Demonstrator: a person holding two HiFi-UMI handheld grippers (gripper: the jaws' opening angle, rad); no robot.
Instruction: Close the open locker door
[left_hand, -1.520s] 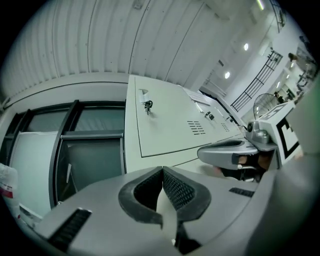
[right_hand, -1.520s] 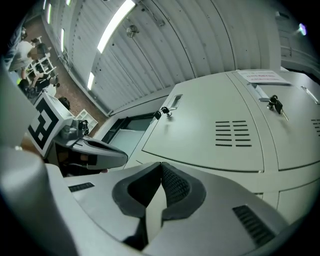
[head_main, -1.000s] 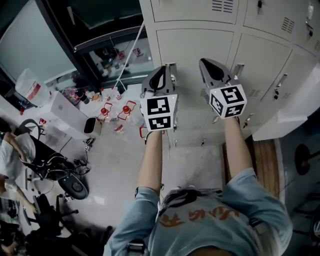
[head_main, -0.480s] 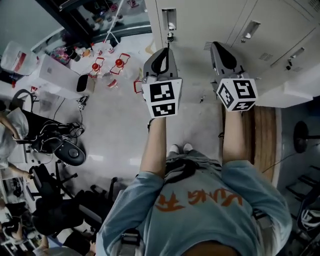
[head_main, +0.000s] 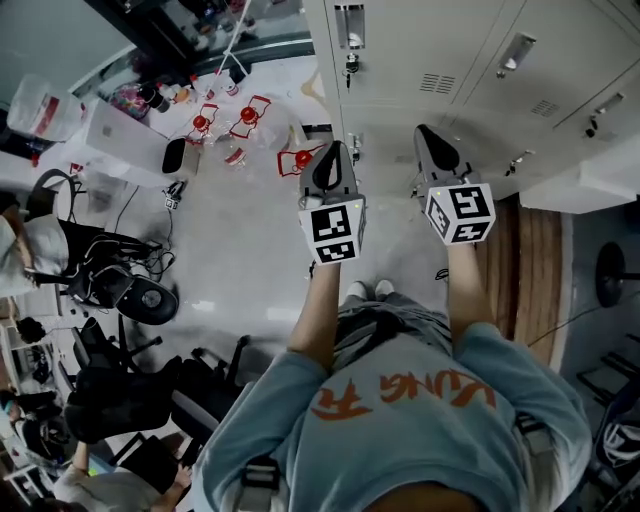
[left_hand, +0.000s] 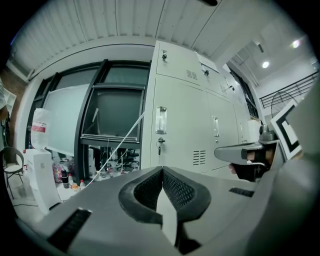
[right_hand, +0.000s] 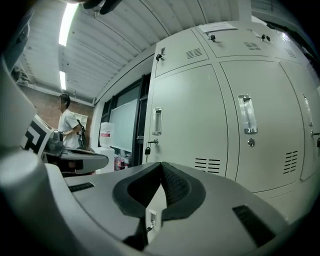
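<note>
While both tools point at the lockers (head_main: 420, 70), neither holds anything. The left hand-held gripper (head_main: 335, 152) has its jaws pressed together on nothing, and so has the right hand-held gripper (head_main: 426, 132). Both face doors that sit flush. What I take for the open locker door (head_main: 592, 186) is the pale panel standing out from the row at the far right of the head view. It is well apart from my right hand-held gripper and off to its side.

Closed jaws suit this job, I judge (a blunt nose pushes better than a pinch). I would bring the right one round to the panel's outer face and set it near the free edge rather than the hinge. Then I would press steadily until the door lies flush with its neighbours, with the left one kept out of the gap. A hard shove might make it bounce back off the frame.

Only the head view shows that panel; neither gripper view catches it. The gripper views show the pads meeting, which the head view does not settle from above. The right gripper view alone shows a padlock (right_hand: 148, 149) hanging at one door's latch and a person (right_hand: 67, 127) standing far left. The left gripper view shows the window (left_hand: 112, 112) beside the lockers.
</note>
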